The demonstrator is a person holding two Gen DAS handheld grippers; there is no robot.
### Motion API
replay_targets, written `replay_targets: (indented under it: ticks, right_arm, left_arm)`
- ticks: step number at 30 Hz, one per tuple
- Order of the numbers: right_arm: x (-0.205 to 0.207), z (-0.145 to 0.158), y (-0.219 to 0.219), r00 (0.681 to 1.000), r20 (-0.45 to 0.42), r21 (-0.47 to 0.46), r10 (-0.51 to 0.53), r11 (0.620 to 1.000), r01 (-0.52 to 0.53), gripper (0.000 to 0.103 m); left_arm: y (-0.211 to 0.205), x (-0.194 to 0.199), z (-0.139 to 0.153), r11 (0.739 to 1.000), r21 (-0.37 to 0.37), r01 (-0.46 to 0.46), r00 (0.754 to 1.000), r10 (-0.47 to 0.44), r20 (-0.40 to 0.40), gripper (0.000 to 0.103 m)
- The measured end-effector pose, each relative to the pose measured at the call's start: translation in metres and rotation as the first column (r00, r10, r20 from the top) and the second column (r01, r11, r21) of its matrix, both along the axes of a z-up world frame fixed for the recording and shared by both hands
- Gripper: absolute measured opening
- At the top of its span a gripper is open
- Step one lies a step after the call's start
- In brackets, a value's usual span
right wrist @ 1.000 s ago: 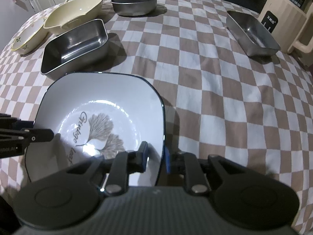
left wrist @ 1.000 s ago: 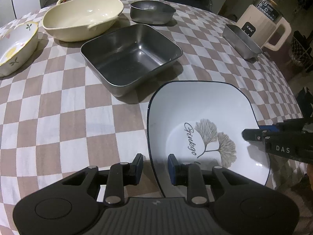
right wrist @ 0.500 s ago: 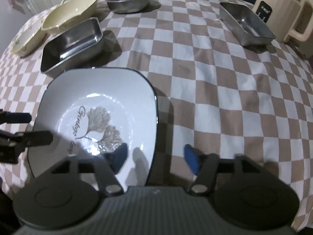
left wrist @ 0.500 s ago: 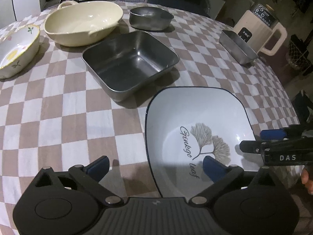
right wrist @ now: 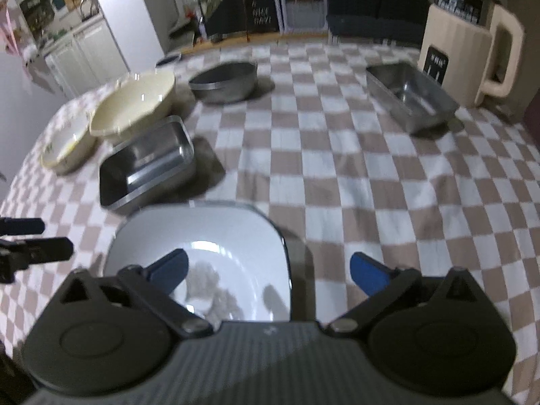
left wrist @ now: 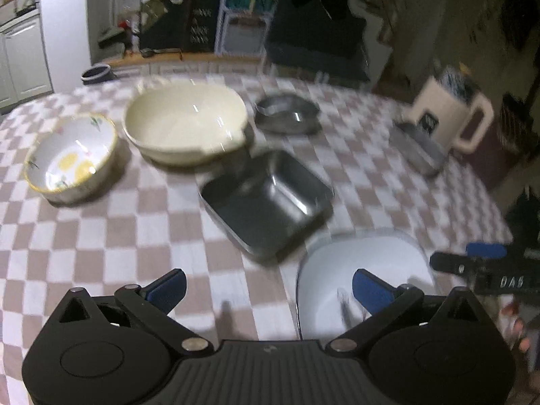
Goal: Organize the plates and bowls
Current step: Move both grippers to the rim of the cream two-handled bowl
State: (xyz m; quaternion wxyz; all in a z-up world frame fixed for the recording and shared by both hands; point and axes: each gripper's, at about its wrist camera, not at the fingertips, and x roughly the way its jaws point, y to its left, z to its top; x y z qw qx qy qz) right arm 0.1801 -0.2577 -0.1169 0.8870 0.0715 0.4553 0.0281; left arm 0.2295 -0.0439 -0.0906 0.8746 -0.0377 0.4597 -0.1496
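Observation:
A white square plate [left wrist: 364, 263] with a dark rim and a leaf print lies flat on the checked tablecloth at the near edge; it also shows in the right wrist view [right wrist: 216, 256]. My left gripper [left wrist: 268, 287] is open and empty, above the plate's left rim. My right gripper [right wrist: 268, 275] is open and empty, above the plate's right rim. Behind the plate stands a square steel tray [left wrist: 266, 199], also in the right wrist view [right wrist: 148, 165].
A large cream bowl [left wrist: 185, 125], a small flowered bowl [left wrist: 72, 155], a round steel bowl [right wrist: 224, 81] and a second steel tray [right wrist: 410, 96] stand further back. A cream kettle [right wrist: 469, 50] is at the far right. The table edge is close to me.
Both grippers were shut on the plate's rims, then opened and let it go. Both have since pulled back and tilted up, so more of the room shows.

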Motion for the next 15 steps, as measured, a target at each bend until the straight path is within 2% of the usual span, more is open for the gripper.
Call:
replay_targets:
  ticks: [5, 9, 15]
  right_arm:
    - [0.01, 0.017, 0.004, 0.994, 0.104, 0.049, -0.045, 0.998, 0.04, 0.103]
    - [0.025, 0.027, 0.013, 0.983, 0.173, 0.118, -0.063, 0.992, 0.043, 0.103]
    - [0.053, 0.033, 0.027, 0.967, 0.228, 0.248, -0.11, 0.967, 0.051, 0.103]
  left_arm:
    - [0.014, 0.015, 0.027, 0.999, 0.001, -0.052, 0.995, 0.052, 0.09, 0.103]
    - [0.027, 0.028, 0.038, 0.993, 0.004, -0.115, 0.983, 0.113, 0.144, 0.103]
    - [0.05, 0.058, 0.041, 0.976, -0.061, -0.209, 0.963, 0.216, 0.16, 0.103]
